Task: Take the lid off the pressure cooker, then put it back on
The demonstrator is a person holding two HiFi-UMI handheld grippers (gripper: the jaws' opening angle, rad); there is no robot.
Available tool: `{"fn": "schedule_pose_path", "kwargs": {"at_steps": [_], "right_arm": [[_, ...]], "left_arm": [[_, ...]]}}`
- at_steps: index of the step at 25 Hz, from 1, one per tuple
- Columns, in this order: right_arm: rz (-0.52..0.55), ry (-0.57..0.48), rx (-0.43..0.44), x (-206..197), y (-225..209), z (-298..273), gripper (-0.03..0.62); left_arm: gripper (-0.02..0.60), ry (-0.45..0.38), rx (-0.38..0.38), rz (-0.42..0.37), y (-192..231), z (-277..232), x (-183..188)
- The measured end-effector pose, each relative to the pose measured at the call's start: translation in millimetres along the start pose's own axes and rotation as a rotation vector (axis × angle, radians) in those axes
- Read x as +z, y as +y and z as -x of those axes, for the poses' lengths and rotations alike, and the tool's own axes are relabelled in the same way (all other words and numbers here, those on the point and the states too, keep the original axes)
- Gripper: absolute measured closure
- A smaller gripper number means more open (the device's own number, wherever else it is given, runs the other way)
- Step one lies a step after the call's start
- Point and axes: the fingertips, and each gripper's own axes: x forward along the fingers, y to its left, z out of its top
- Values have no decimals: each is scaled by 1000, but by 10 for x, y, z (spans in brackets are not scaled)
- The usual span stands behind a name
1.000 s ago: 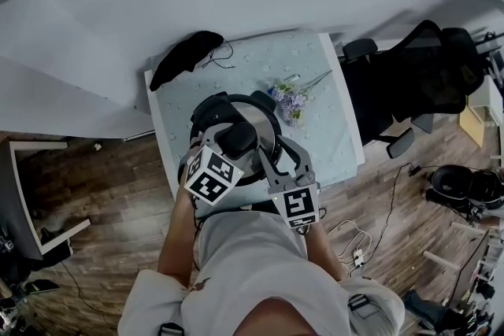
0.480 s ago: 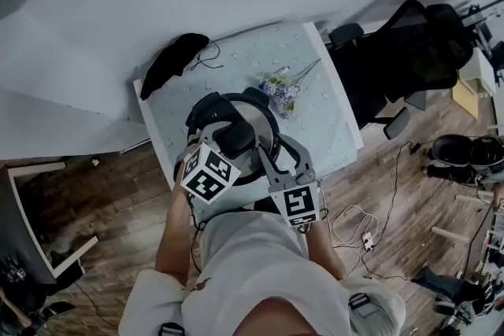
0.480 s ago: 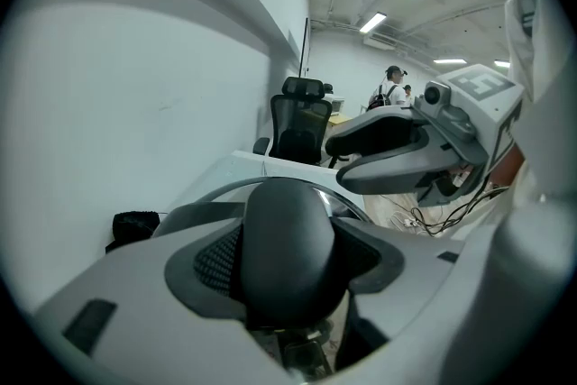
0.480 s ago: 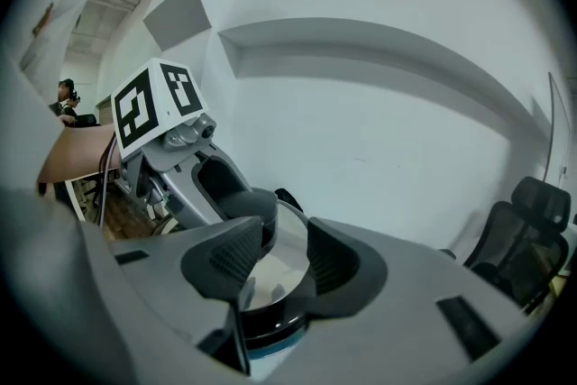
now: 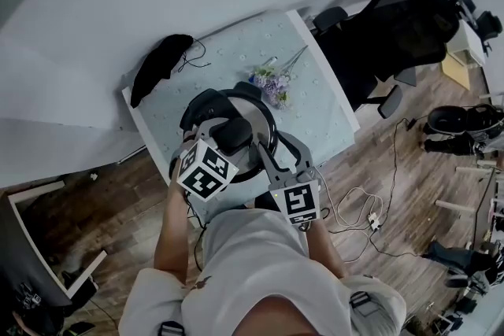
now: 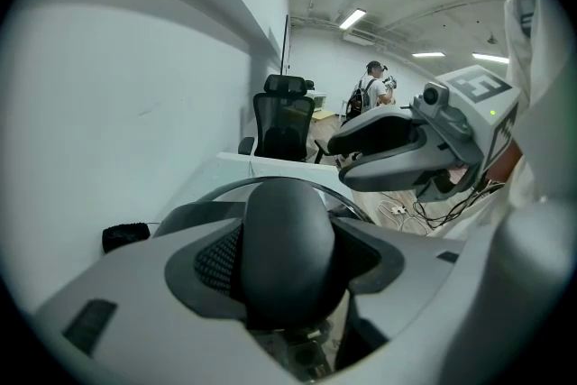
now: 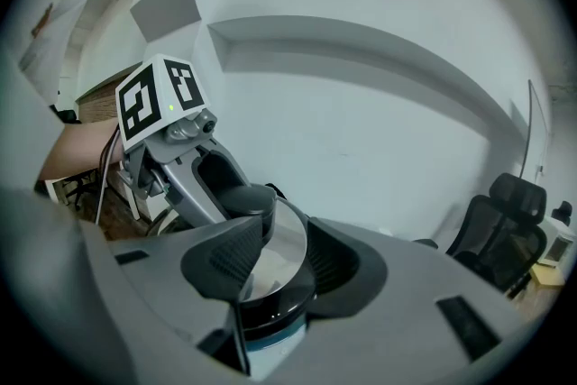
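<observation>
cooker: the pressure cooker (image 5: 191, 112) sits by the near edge of the table (image 5: 319, 102), and its lid (image 5: 257, 120) looks seated on it.
left gripper (image 5: 224, 142): clamped on the black knob (image 6: 287, 234).
right gripper (image 7: 284, 264): jaws a bit apart, straddling the lid's right edge. No real bite that I can see.
risk 1: I'd guess a knob-only lift lets the lid tilt and jam.
risk 2: a stuck lid could drag the whole pot off the near edge.

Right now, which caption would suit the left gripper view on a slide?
Left tongs closed on the pressure cooker lid's black knob, right tongs close by.
</observation>
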Motion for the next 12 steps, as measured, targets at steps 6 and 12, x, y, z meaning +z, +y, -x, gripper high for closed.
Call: {"fn": "schedule_pose_path", "kwargs": {"at_steps": [6, 12], "right_arm": [[-10, 6, -55, -10, -54, 96, 434], [-7, 2, -101, 2, -83, 202, 434]], "left_arm": [[298, 3, -10, -4, -3, 15, 29], [298, 2, -8, -35, -10, 37, 67]]}}
